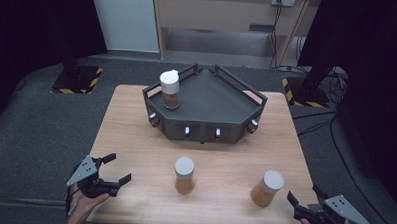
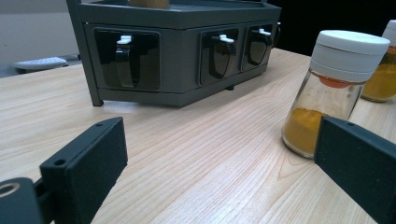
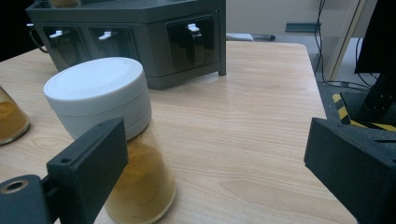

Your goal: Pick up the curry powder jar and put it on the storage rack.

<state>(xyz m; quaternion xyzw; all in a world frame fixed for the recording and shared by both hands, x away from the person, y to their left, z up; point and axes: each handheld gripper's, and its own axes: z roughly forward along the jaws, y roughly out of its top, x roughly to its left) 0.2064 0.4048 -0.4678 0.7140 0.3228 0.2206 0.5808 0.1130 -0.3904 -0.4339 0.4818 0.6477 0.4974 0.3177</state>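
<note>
Near the surface's front right corner, the right hand-held gripper [image 1: 297,204] is gaping wide, holding nothing, beside a jar [image 1: 267,188]. It should be straddling the glass below the cap, squarely. The left hand-held gripper [image 1: 118,168] is idling open, empty. Jars are holding orange powder, probably spice; one is standing in the rack [image 1: 214,105].

Dim room, evenly lit table, soft shadows, slightly blurry frames

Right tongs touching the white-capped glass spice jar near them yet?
Apart. In the high view the right tongs sit open with bare wood between them and the white-capped glass spice jar, which stands alone on the wooden table.
</note>
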